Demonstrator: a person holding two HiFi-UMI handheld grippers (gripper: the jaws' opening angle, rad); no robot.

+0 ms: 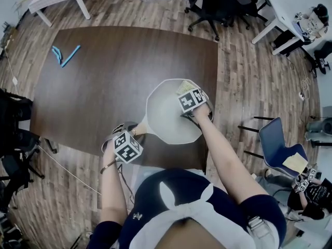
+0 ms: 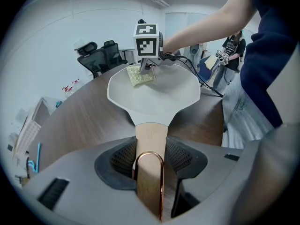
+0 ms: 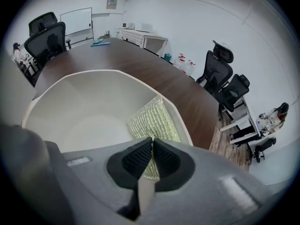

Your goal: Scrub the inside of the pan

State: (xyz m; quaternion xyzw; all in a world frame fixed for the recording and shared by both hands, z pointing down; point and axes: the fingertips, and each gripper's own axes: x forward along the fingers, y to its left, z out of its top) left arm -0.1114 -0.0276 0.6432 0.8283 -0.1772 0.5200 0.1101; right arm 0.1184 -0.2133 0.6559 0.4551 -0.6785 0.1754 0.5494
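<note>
Left tongs [image 2: 150,165] are clamped on the wooden handle [image 2: 151,135], pinning it so the pan [image 1: 167,119] cannot skid while I scrub. Right tongs [image 3: 152,159] are pinched together on a corner of the yellow-green scouring pad [image 3: 152,121]. This pale pan sits at the near edge of the dark table [image 1: 98,71], close to me, with the pad pressed against its far inner wall, angled down, I judge, for firm rubbing. Blue items [image 1: 63,55] lie well apart at the table's far left.
</note>
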